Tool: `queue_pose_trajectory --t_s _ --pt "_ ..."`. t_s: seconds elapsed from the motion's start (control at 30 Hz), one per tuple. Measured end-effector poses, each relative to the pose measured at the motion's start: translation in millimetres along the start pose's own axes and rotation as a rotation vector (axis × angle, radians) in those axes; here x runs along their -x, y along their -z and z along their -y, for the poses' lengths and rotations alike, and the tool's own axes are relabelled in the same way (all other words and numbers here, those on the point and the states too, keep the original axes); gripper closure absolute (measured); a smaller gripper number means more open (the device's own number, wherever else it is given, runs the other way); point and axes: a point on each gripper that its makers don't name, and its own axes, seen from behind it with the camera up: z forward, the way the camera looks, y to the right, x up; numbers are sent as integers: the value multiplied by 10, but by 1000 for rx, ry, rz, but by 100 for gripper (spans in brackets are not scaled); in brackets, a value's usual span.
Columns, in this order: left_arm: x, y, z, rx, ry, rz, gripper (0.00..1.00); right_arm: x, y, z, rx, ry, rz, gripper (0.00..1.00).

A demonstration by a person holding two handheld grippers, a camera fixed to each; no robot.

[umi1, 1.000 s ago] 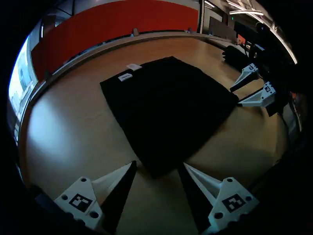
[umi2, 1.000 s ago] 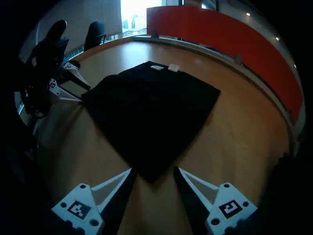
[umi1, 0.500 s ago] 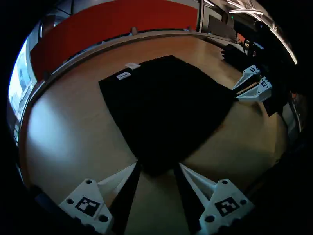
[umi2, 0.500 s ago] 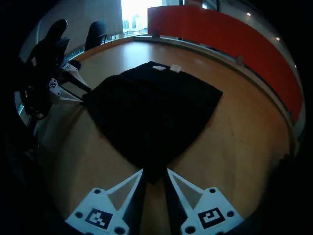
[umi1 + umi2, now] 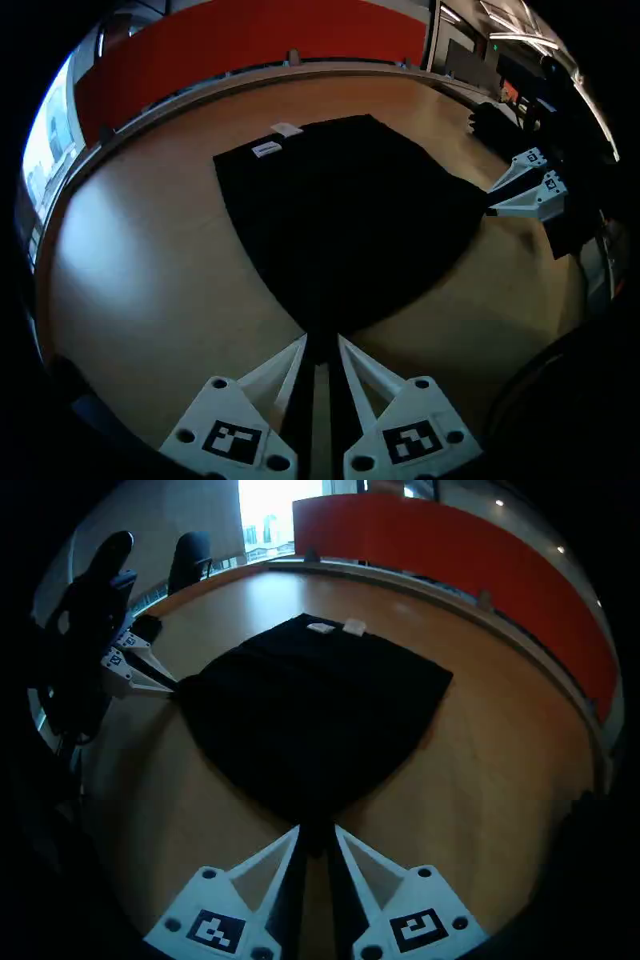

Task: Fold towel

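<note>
On the wooden table (image 5: 144, 264), the black towel (image 5: 344, 208) is lying flat while the left gripper (image 5: 322, 340) and right gripper (image 5: 318, 830) are each pinching a near corner, jaws clenched. The fold is probably calling for lifting both corners together toward the far edge.

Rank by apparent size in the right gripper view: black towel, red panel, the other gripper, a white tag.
1. black towel
2. red panel, a close second, though it stands farther off
3. left gripper
4. white tag, smallest
</note>
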Motion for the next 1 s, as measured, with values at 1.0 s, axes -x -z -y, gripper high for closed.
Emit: queue_pose_trajectory --t_s 1.0 --pt "-549 806 -124 -2 102 -103 90 -624 790 66 36 20 -108 84"
